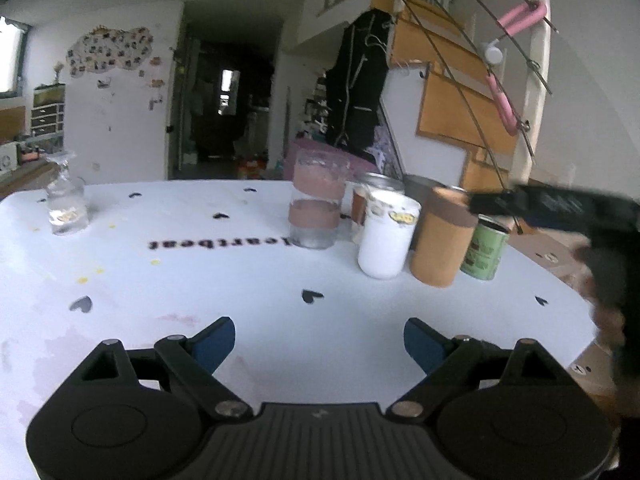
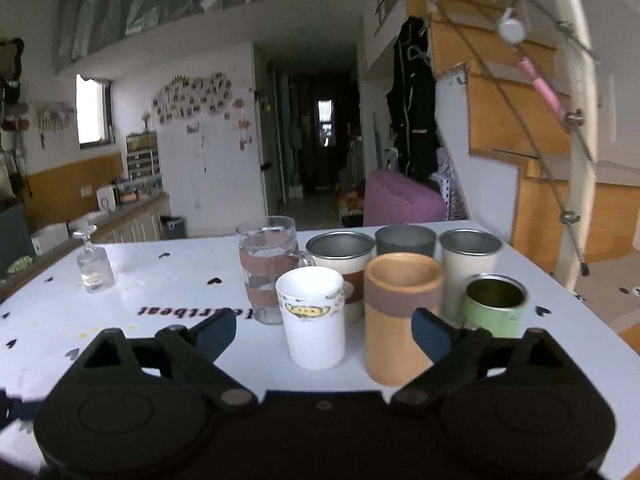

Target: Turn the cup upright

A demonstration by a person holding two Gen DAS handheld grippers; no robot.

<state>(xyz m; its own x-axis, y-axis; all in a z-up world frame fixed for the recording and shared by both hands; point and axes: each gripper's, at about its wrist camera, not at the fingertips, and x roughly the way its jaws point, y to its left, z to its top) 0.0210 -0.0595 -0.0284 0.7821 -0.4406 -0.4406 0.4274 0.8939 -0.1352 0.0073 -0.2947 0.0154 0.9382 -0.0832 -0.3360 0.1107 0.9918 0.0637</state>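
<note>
A clear stemmed glass [image 1: 66,200] stands upside down at the far left of the white table [image 1: 240,292], foot up; it also shows in the right wrist view [image 2: 93,264]. My left gripper [image 1: 319,342] is open and empty, low over the near table, well short of the glass. My right gripper [image 2: 324,332] is open and empty, raised in front of a cluster of upright cups; the white paper cup [image 2: 314,318] and tan cup [image 2: 402,316] stand just beyond its fingers. The right gripper also shows, blurred, in the left wrist view [image 1: 560,204].
Upright in the cluster: a clear glass mug with brown bands [image 2: 269,270], a green tin [image 2: 494,304], two metal-rimmed cups [image 2: 340,252] [image 2: 469,256] and a grey cup [image 2: 405,240]. The table's right edge [image 2: 592,320] drops to the floor. A staircase stands behind.
</note>
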